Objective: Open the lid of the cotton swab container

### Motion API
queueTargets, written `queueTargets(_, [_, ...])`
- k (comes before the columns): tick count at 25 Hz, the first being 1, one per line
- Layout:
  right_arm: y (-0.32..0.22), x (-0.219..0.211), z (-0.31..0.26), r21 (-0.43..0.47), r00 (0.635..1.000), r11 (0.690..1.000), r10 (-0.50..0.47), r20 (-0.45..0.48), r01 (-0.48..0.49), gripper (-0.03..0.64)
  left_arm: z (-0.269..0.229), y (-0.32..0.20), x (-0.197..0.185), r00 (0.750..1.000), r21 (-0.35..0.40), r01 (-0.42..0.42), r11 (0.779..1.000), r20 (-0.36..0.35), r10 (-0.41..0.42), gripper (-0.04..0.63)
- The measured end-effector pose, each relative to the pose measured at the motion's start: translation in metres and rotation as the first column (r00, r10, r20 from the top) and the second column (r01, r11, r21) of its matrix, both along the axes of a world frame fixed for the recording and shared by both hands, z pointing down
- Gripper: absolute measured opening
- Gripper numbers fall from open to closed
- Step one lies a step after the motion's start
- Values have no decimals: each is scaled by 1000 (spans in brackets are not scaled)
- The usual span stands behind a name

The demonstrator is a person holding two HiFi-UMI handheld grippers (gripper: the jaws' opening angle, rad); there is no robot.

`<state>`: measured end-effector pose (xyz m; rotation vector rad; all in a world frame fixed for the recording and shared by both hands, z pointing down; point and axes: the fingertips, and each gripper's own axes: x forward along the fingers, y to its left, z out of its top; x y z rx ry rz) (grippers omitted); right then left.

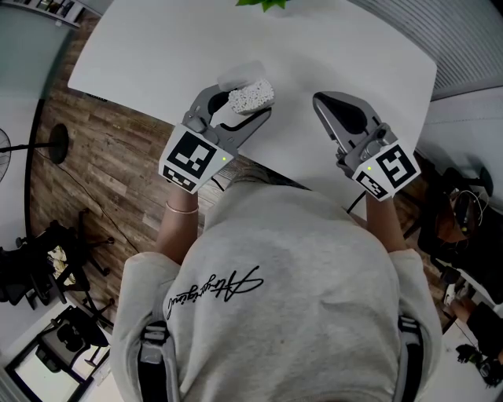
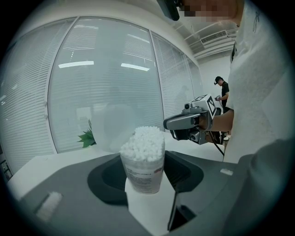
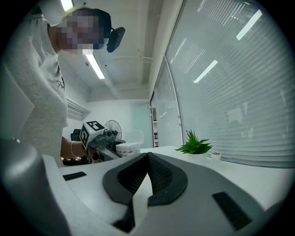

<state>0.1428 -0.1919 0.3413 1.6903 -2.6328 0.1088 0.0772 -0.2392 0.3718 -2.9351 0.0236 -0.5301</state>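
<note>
Wood-plank floor (image 1: pixel 86 173) lay at the left, beyond the edge of the white table (image 1: pixel 157 47). The left tongs (image 1: pixel 244 102) were held above the near left part of the table, tilted slightly down, partly closed and clamped on the cotton swab container (image 2: pixel 144 166). The container was a small clear tub with a printed label, gripped by its sides and standing upright between the two grey jaws. Its mouth was uncovered, packed to the top with white swab heads (image 2: pixel 145 140). A clear, hazy flap (image 2: pixel 115 126) stood up just behind the mouth on the far side; it looked like the lid, tipped back, though its hinge could not be made out. A small green plant (image 1: pixel 263 4) sat at the far edge of the table, between the two hands. The right tongs (image 1: pixel 326 106) were held level over the near right part of the table, well apart from the container, jaws fully together at the tips and gripping nothing. The person's grey sweatshirt (image 1: pixel 299 259) filled the near side. Slatted blinds (image 3: pixel 239 83) covered the windows on the far side.
</note>
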Motion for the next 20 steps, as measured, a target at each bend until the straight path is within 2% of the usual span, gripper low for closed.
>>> queueTargets(20, [-2, -1, 1, 1, 1000, 1000, -3, 12, 3, 0, 1, 0, 2, 1000, 12, -6, 1000, 13, 5, 229])
